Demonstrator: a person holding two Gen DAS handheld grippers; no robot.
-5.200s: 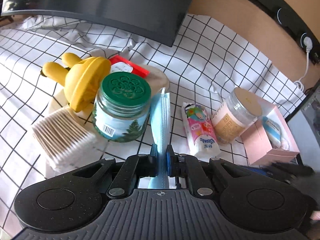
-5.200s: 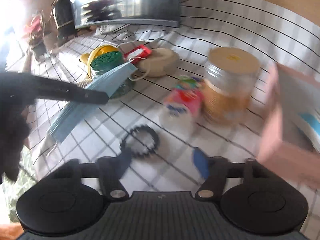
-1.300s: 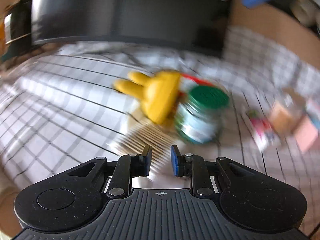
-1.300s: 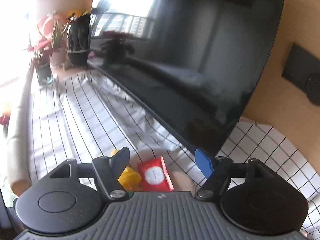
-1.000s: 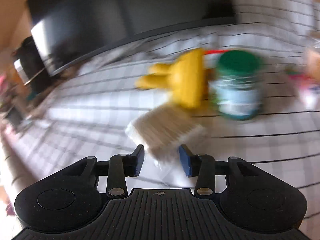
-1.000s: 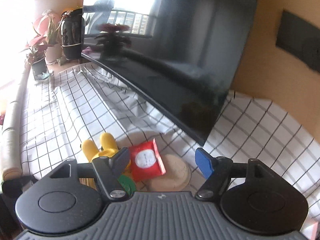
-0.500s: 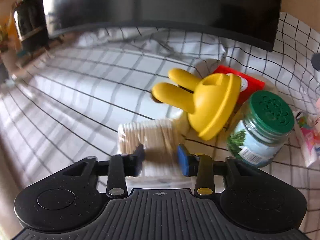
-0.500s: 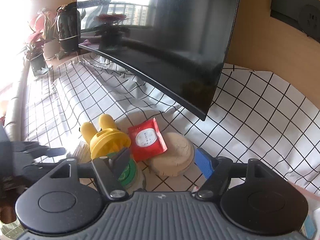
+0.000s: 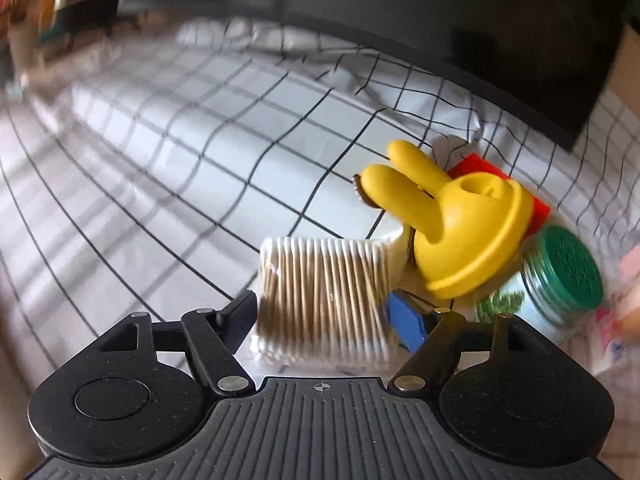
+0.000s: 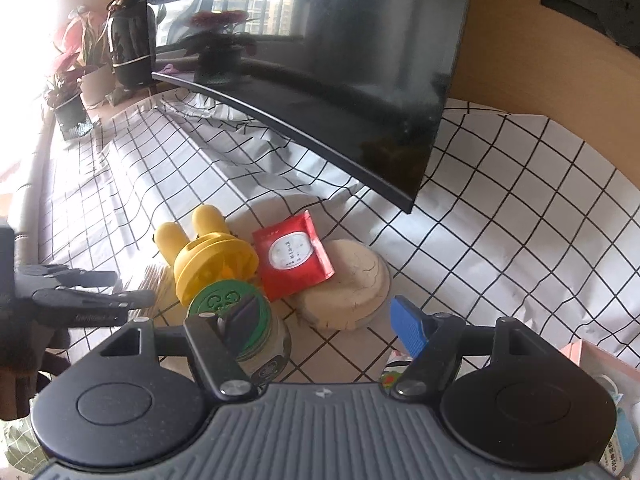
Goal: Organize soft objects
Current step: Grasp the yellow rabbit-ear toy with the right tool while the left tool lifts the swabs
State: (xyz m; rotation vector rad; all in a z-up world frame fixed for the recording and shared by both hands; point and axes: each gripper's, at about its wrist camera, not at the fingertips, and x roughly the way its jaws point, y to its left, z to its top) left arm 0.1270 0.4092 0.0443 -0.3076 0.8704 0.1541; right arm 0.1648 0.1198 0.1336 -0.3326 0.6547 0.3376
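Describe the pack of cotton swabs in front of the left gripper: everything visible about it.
The pack of cotton swabs is a flat clear-plastic bundle of wooden-looking sticks with white tips at both ends. It lies on the checked cloth, sticks pointing away from the camera. The left gripper, whose fingers have just been opening, straddles it without visibly pressing. The yellow rabbit-eared toy sits at its far right corner; contact is unclear.

Strong daylight glares from the window far left of the right gripper [image 10: 328,322]; left view is motion-blurred, edges bend strongly.
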